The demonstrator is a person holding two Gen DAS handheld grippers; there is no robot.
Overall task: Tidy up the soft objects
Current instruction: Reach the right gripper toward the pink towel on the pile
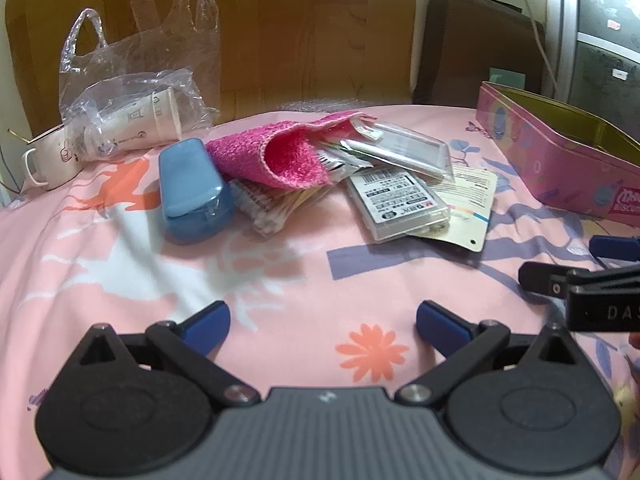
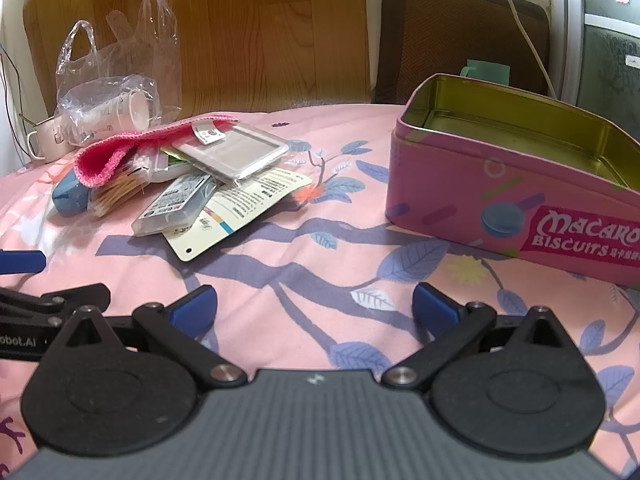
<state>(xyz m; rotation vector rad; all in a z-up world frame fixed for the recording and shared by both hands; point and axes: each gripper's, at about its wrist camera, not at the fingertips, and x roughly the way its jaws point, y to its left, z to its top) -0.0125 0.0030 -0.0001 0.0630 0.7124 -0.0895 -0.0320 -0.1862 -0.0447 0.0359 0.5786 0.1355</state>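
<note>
Both grippers are hanging low over the flowered pink sheet (image 1: 280, 280), jaws spread apart and holding nothing: left gripper (image 1: 322, 326), right gripper (image 2: 314, 306). The pink knitted cloth (image 1: 272, 156) is lying draped over a pile of small packets, ahead and slightly left of the left gripper, its long axis running left-right across that view. Left is looking nearer to it, while the open pink tin (image 2: 520, 184) is sitting ahead-right of the right gripper, well apart from the pile.
</note>
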